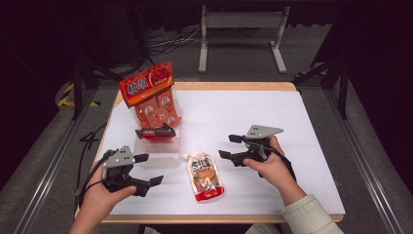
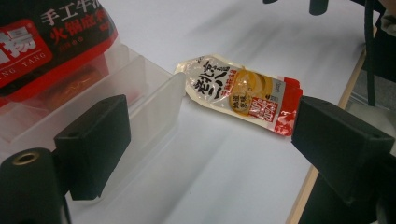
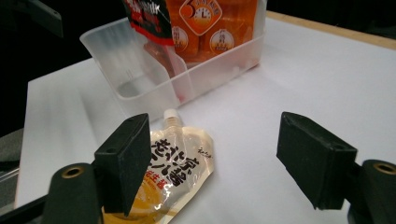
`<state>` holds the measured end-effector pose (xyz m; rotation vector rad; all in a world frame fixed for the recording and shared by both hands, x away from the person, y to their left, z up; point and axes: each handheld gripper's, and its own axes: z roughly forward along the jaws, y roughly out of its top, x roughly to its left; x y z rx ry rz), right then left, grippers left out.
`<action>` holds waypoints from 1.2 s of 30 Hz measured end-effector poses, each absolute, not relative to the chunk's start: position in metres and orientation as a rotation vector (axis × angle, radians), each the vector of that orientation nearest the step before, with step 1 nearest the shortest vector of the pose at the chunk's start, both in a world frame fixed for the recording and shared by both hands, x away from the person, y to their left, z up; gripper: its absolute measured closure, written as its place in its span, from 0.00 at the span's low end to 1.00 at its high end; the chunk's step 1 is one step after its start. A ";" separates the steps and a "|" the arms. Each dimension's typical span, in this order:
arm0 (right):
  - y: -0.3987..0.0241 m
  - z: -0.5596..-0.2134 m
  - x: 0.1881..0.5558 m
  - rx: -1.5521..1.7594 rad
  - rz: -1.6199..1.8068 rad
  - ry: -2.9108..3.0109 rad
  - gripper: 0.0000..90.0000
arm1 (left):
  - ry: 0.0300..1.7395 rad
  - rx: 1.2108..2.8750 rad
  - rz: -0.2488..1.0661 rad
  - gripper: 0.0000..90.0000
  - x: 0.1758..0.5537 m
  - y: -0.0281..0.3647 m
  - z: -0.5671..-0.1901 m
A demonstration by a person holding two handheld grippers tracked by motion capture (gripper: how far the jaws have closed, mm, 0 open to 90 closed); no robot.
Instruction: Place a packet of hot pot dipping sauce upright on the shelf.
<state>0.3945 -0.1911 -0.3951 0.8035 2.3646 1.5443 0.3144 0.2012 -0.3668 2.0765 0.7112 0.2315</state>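
Grippers: L (image 1: 152, 169) jaws wide apart, empty | R (image 1: 227, 146) same | pouch (image 1: 206, 176) flat btwn, untouched

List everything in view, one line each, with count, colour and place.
Spouted sauce pouch: one, cream, orange and red, flat on the table in front of the bin.
Clear plastic bin: one, transparent, left of centre.
Large snack bag: one, red-orange, upright in the bin.
Small packet: one, black and red, in the bin.
White table cover: one, over a wooden table.
Left gripper: one, black, fingers open, empty.
Right gripper: one, black, fingers open, empty.
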 end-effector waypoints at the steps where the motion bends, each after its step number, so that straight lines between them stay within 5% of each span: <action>1: -0.188 -0.397 0.396 0.802 1.531 2.377 0.30 | 0.711 2.076 0.232 0.14 0.314 0.201 -0.367; 15: -0.156 -0.421 0.413 0.839 1.373 2.526 0.31 | 0.712 2.106 0.207 0.14 0.319 0.195 -0.373; 36: -0.129 -0.441 0.422 0.913 1.194 2.670 0.59 | 0.683 2.149 0.196 0.15 0.321 0.189 -0.376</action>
